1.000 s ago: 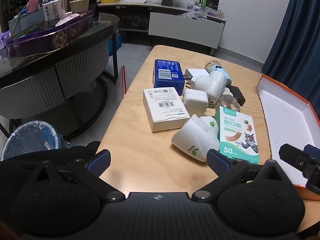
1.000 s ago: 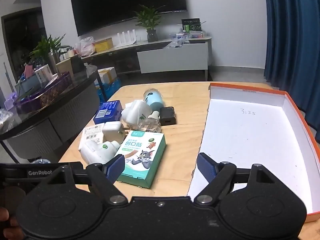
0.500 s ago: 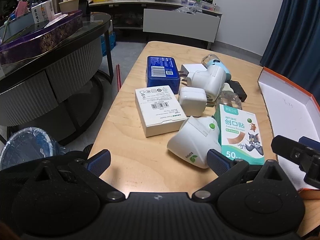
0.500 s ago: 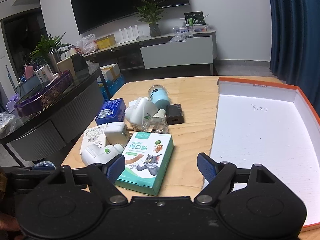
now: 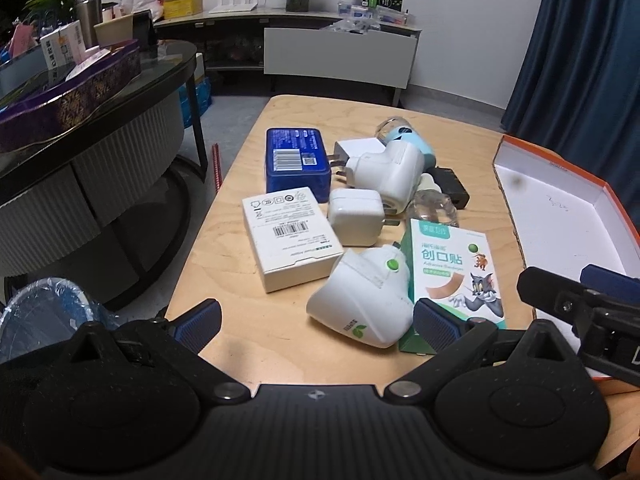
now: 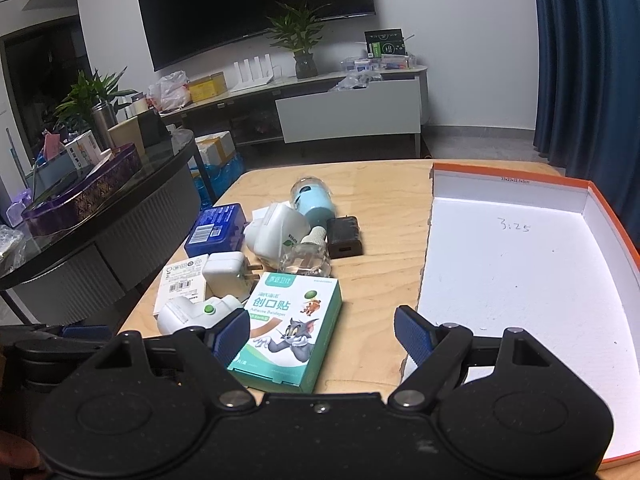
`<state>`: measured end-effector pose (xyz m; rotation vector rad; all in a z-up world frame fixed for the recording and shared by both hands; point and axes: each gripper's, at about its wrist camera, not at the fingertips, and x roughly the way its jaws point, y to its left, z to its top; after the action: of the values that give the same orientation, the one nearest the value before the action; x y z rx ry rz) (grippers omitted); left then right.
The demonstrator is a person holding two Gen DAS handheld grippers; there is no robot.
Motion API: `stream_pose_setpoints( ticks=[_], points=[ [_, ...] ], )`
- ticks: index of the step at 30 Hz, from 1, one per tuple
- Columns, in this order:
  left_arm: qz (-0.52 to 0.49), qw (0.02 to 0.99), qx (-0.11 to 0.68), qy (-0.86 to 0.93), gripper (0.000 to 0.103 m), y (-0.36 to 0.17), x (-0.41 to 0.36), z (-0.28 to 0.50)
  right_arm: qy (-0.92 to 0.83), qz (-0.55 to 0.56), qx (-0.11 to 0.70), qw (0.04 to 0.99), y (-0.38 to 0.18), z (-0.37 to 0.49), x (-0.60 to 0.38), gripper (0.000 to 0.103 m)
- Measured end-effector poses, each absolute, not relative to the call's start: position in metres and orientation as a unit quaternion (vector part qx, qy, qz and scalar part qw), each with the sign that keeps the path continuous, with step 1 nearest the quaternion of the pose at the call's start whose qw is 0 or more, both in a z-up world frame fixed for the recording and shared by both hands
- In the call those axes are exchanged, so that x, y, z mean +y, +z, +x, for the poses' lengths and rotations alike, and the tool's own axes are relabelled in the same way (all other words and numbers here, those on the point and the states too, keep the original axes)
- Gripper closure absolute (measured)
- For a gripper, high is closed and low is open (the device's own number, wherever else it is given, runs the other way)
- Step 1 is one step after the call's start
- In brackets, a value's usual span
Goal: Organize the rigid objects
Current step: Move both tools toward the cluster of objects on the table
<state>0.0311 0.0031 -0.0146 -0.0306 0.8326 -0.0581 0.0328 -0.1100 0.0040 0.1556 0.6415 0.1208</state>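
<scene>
Both claws have moved closer to the pile on the desk (image 5: 256,360). The left claw (image 5: 316,320) and right claw (image 6: 322,330) are wide open and hold nothing, and the box (image 6: 520,264) is empty, so sorting has not started.

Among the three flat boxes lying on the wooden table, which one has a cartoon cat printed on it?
The green-and-white bandage box, nearest the orange tray. The blue box and white box carry only barcodes and small print.
</scene>
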Motion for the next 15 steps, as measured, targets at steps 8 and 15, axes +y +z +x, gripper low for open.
stream_pose_setpoints(
  ticks=[8, 15],
  points=[
    [-0.018, 0.913, 0.407, -0.029, 0.0, -0.0149, 0.0049, 0.0337, 0.058, 0.087, 0.32, 0.942, 0.0061, 0.0327, -0.112, 0.01],
    [-0.013, 0.912, 0.408, -0.034, 0.0, -0.0147, 0.0036, 0.0351, 0.052, 0.085, 0.33, 0.939, 0.0058, 0.03, -0.104, 0.01]
  ],
)
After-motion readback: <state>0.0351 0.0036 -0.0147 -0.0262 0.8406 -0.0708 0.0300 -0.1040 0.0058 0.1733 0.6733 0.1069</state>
